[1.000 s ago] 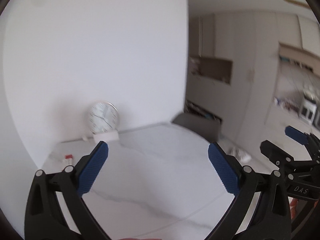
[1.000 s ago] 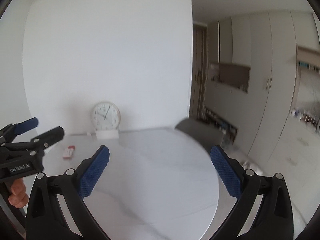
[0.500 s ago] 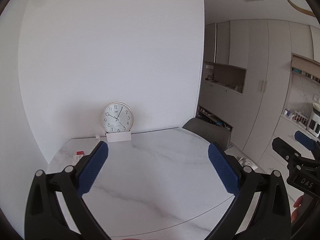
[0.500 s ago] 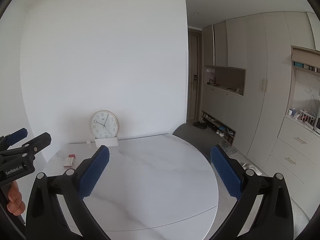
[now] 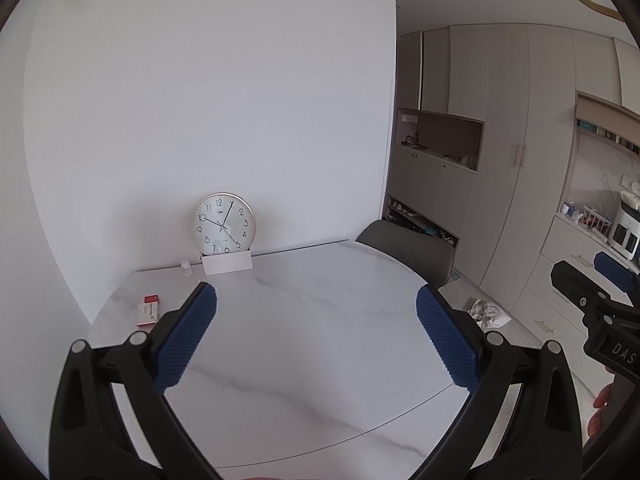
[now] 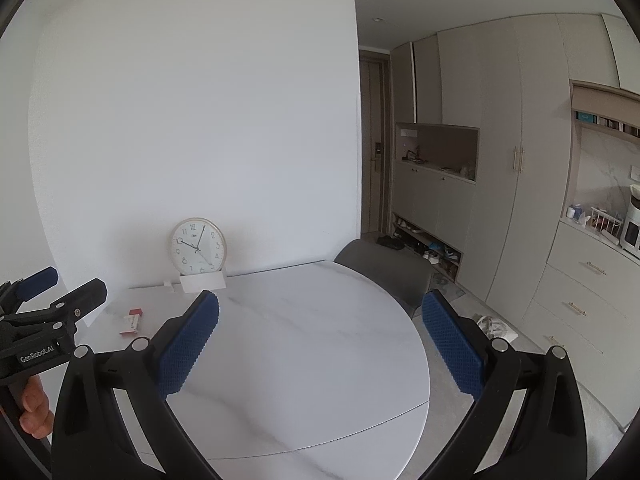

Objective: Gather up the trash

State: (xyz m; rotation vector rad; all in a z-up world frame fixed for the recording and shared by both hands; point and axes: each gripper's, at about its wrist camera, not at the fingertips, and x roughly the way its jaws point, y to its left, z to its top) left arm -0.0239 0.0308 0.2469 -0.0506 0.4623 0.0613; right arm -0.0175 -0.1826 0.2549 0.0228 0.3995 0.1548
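Straight ahead in the left wrist view, the left gripper hangs over the near part of a white marble surface, jaws wide and holding nothing. A red-and-white box lies flat at the far left of the surface, well apart from the blue pads. A clock leans on the wall at the far edge, a white card propped at its foot. Off the surface to the right, a crumpled wrapper lies on the floor near the cabinets — beyond a grey chair. The right gripper shows at the right edge.

From the right wrist view, the right gripper is also over the surface, jaws wide and empty. The box sits far left, the clock behind it. The wrapper rests on the floor to the right, just past the right pad — apart from both grippers. The left gripper pokes in at the left edge, its jaws apart.
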